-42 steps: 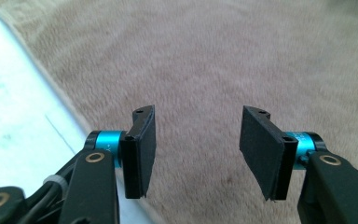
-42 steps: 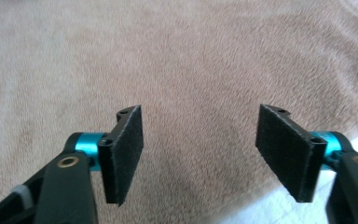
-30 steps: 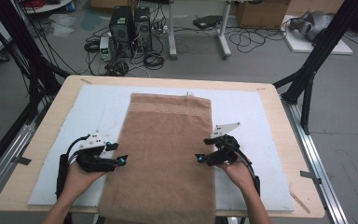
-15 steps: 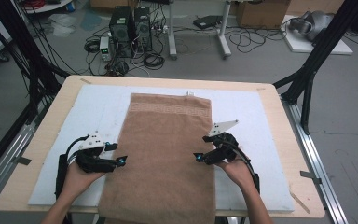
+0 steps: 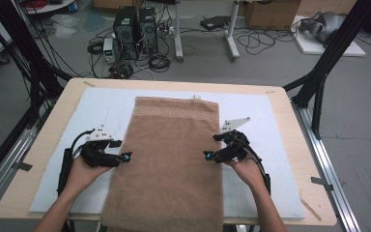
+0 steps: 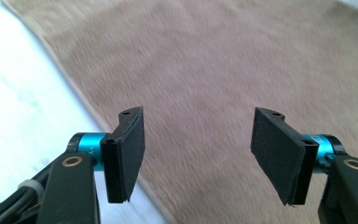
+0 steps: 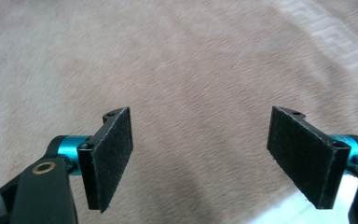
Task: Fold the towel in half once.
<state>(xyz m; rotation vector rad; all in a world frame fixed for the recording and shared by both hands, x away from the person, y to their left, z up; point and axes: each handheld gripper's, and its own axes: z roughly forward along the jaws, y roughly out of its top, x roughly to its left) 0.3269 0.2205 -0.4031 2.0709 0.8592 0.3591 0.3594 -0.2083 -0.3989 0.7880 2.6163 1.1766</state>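
A brown towel (image 5: 169,159) lies flat and lengthwise on the white mat (image 5: 101,106), its near end hanging over the table's front edge. My left gripper (image 5: 125,157) is at the towel's left edge, open, with nothing between its jaws. In the left gripper view the gripper (image 6: 198,126) looks across the towel (image 6: 205,56), whose edge runs under the left jaw beside the mat (image 6: 18,93). My right gripper (image 5: 207,155) is at the towel's right edge, open and empty. In the right gripper view the gripper (image 7: 200,135) hovers over the towel (image 7: 168,56).
The wooden table (image 5: 53,140) carries the mat. Black frame legs (image 5: 319,82) stand at its far corners. Computers and cables (image 5: 135,34) sit on the floor beyond. A patterned band (image 5: 176,112) crosses the towel's far end.
My left gripper has shifted slightly away from the table's front edge along the towel's left edge. The right gripper has hardly moved. The towel lies as before.
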